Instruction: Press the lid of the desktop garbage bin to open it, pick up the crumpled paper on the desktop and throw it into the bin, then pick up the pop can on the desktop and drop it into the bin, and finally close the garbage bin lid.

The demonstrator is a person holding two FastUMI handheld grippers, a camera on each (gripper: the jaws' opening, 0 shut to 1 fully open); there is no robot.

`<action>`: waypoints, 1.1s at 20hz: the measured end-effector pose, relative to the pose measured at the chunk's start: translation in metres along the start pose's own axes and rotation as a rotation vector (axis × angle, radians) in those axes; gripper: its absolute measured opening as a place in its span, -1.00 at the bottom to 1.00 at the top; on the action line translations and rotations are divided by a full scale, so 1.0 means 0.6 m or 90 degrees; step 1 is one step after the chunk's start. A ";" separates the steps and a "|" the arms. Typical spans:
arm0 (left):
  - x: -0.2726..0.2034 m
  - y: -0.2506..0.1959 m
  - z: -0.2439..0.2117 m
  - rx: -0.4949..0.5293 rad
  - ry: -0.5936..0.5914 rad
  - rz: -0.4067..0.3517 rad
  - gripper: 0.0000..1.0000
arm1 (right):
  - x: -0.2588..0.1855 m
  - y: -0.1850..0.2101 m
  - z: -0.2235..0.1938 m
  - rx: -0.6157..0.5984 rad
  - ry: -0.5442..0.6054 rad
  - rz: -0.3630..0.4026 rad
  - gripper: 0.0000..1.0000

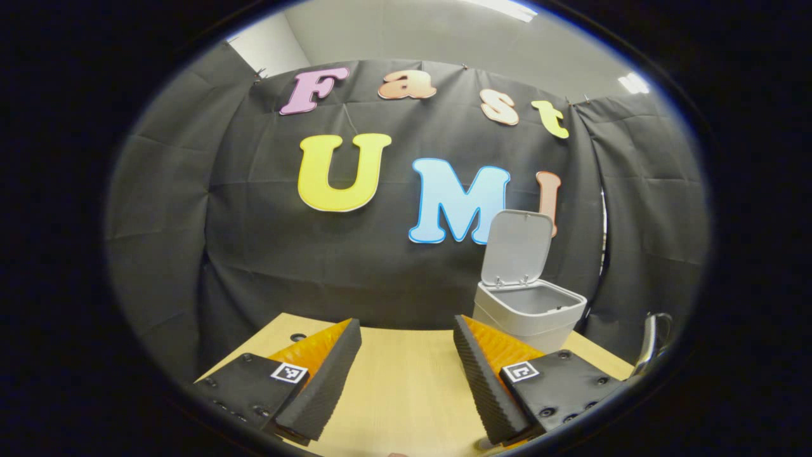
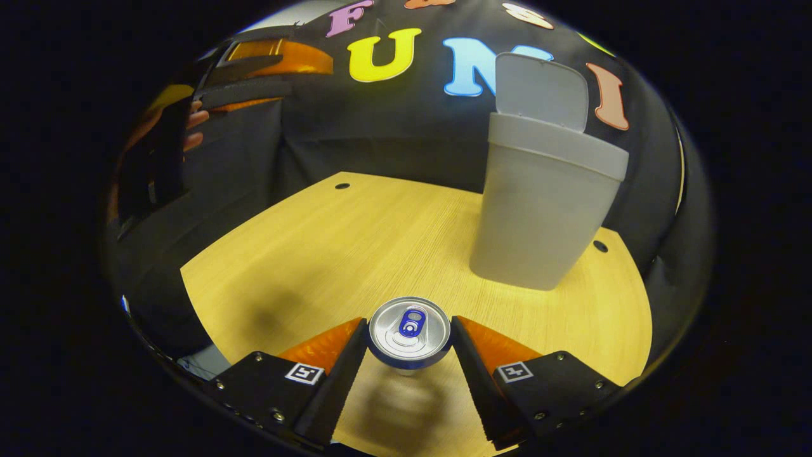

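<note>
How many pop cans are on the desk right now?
1: the pop can stands upright between the right gripper fingers, in front of the open bin.

Bin lid up; left gripper jaws apart, seemingly empty.

The left gripper view sits low over the wooden table, facing level toward the booth's back cloth, with the open bin well ahead to its right. The right gripper view looks steeply down at the tabletop from close above a pop can between its own fingers — the bin looms near. Both views share the bin, the table and the cloth — the right gripper view also catches the left gripper high at its upper left.
</note>
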State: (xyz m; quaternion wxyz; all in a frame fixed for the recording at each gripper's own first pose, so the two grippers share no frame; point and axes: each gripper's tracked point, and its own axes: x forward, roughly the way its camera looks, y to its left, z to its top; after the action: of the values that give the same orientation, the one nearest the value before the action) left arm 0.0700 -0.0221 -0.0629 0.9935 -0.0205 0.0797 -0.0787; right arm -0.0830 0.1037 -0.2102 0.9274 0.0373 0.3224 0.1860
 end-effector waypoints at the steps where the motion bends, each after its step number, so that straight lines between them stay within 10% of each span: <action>1: 0.001 -0.001 -0.003 -0.002 0.001 -0.001 0.92 | -0.005 -0.007 0.020 -0.001 -0.018 -0.004 0.68; 22: -0.010 0.004 0.009 0.004 -0.009 0.015 0.92 | -0.086 -0.157 0.402 -0.061 -0.419 -0.170 0.67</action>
State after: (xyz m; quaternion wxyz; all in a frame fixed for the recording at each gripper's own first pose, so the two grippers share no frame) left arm 0.0653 -0.0186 -0.0568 0.9950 -0.0167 0.0723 -0.0668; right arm 0.0575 0.0093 -0.0073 0.9984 0.0091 -0.0008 0.0560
